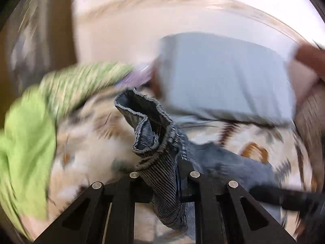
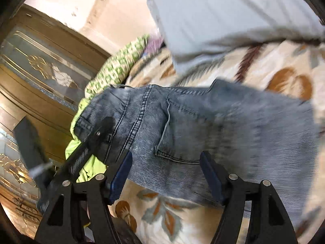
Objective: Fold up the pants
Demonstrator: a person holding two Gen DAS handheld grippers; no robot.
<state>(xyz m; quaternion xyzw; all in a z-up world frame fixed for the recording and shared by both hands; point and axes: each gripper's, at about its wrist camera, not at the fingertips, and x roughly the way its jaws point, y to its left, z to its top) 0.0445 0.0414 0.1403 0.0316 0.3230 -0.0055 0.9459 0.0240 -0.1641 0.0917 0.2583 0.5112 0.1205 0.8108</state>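
The pants are blue denim jeans. In the left wrist view my left gripper (image 1: pixel 162 174) is shut on a bunched edge of the jeans (image 1: pixel 154 134), which stands up between the fingers and trails right. In the right wrist view the jeans (image 2: pixel 182 126) lie spread over a floral bedspread (image 2: pixel 162 219), back pocket up. My right gripper (image 2: pixel 165 162) is open, its blue pads just above the jeans' near edge. The left gripper (image 2: pixel 103 130) shows there too, clamped on the jeans' left end.
A pale grey pillow (image 2: pixel 213 20) lies at the head of the bed. Green patterned cloth (image 2: pixel 119 61) is piled at the bed's left edge, also in the left wrist view (image 1: pixel 30 134). A wooden cabinet with glass doors (image 2: pixel 40 67) stands to the left.
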